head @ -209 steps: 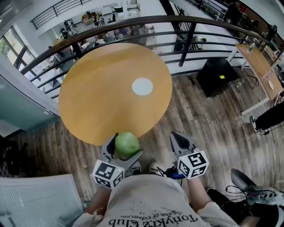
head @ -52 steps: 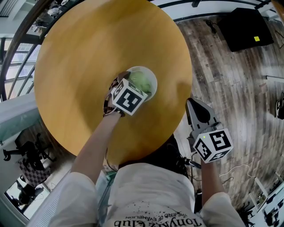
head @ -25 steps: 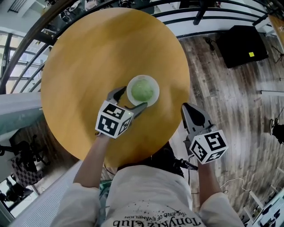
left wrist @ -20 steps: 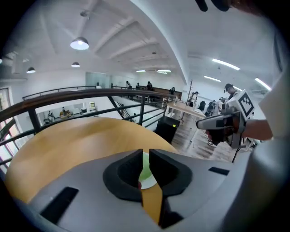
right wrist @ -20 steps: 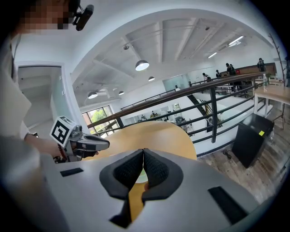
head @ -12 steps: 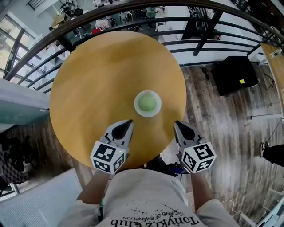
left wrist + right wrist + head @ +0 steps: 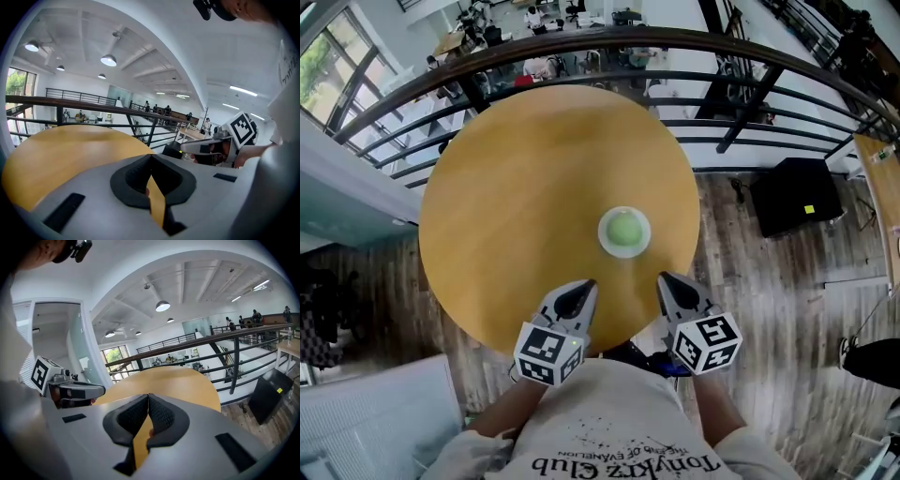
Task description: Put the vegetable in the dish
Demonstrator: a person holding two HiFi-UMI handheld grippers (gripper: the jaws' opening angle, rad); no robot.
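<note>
Left gripper (image 7: 580, 287) and right gripper (image 7: 665, 280) hang at the round table's (image 7: 516, 178) near edge, each with jaws pressed together and nothing between them. Farther in, right of the table's centre, a round green vegetable (image 7: 624, 228) sits in the white dish (image 7: 605, 234). Neither gripper view shows the dish.

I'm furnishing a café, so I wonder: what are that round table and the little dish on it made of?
The table looks like wood or veneer: honey colour, faint grain, soft sheen. The dish looks like white ceramic or plastic: plain, smooth, bright; which one, I cannot tell.
</note>
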